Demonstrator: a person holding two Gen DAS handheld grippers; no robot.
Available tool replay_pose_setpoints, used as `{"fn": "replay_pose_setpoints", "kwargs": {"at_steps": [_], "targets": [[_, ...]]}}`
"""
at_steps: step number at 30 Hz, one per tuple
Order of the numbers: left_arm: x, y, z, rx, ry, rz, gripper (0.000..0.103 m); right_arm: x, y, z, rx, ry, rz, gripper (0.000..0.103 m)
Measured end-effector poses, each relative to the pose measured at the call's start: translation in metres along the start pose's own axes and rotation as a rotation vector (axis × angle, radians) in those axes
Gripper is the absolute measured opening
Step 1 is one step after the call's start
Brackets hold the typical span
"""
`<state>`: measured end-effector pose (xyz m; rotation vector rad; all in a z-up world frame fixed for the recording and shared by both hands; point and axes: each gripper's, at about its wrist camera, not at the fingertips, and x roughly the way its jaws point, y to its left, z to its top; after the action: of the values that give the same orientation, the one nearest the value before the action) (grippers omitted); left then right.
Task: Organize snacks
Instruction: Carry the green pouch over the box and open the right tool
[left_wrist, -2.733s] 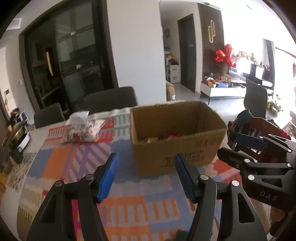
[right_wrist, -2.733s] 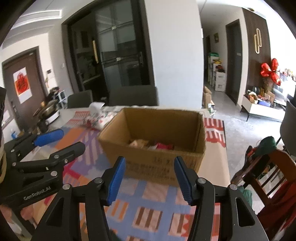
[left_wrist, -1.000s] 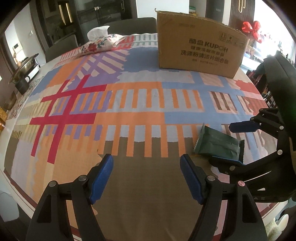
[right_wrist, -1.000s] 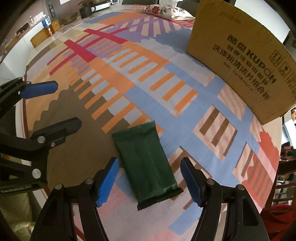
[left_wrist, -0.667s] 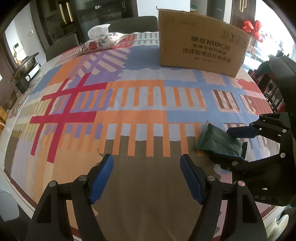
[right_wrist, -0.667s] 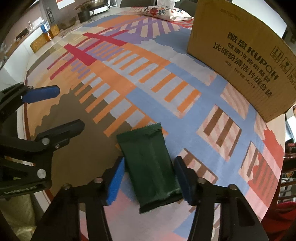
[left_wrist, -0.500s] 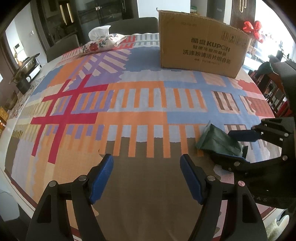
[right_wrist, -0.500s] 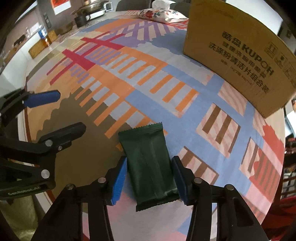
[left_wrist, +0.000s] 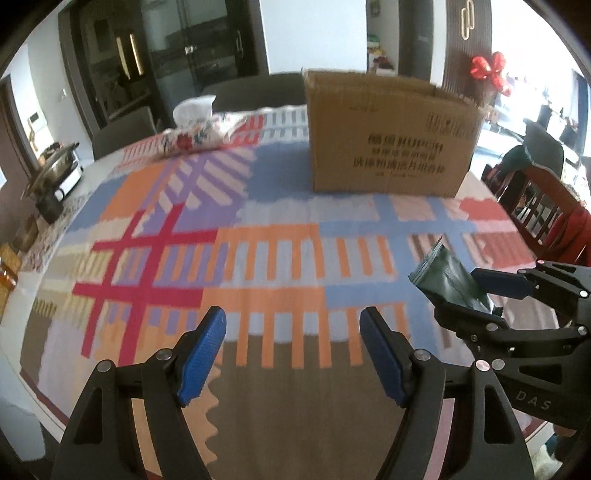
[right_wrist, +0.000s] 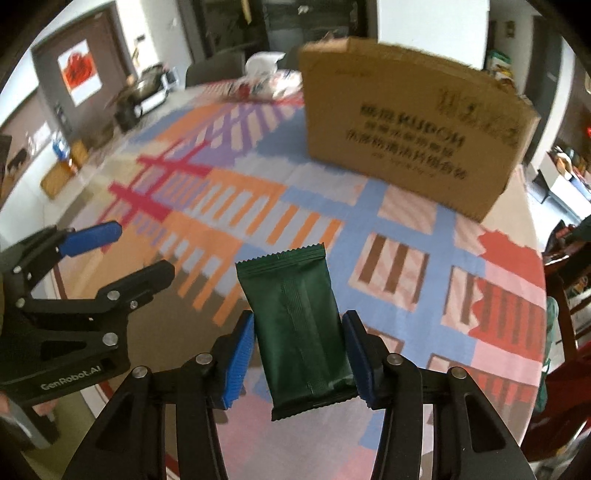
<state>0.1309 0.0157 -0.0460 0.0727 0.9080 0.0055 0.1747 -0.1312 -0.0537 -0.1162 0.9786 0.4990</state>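
Note:
A dark green snack packet (right_wrist: 299, 314) hangs above the patterned tablecloth, pinched by its long sides between the blue pads of my right gripper (right_wrist: 300, 334), which is shut on it. From the left wrist view the same packet (left_wrist: 448, 282) juts up out of the right gripper (left_wrist: 476, 293) at the right edge. My left gripper (left_wrist: 291, 350) stands open over the cloth with nothing between its fingers; it shows in the right wrist view as the left gripper (right_wrist: 123, 247) at the left. A brown cardboard box (left_wrist: 388, 134) stands at the table's far side, also seen as the box (right_wrist: 410, 122).
A floral tissue pouch (left_wrist: 199, 131) lies at the far left of the table (left_wrist: 258, 229). Dark chairs stand behind it, and a wooden chair with red cloth (left_wrist: 554, 221) stands at the right edge. A pot and small appliances (left_wrist: 51, 177) sit on a counter to the left.
My right gripper closed on the green packet lying on the cloth and lifted it off the table. Both grippers rose and tilted up, so the box sits higher in view.

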Motion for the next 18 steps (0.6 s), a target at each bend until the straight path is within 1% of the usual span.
{"fn": "replay_pose_setpoints", "kwargs": {"at_steps": [1,5,10,15,18], "targets": [[-0.004,0.0,0.005,-0.001,-0.008,-0.018,0.077,-0.004,-0.001,0.003,0.011,-0.016,-0.003,0.049],[-0.021,0.001,0.021,0.008,-0.059,-0.047,0.079,-0.024,-0.004,0.012,0.046,-0.088,-0.003,0.049],[-0.036,-0.003,0.04,0.026,-0.131,-0.035,0.08,-0.048,-0.009,0.026,0.079,-0.183,-0.03,0.049],[-0.045,-0.004,0.064,0.039,-0.197,-0.022,0.08,-0.065,-0.018,0.044,0.106,-0.242,-0.051,0.049],[-0.053,-0.007,0.081,0.057,-0.239,-0.024,0.082,-0.074,-0.025,0.056,0.119,-0.272,-0.07,0.049]]}}
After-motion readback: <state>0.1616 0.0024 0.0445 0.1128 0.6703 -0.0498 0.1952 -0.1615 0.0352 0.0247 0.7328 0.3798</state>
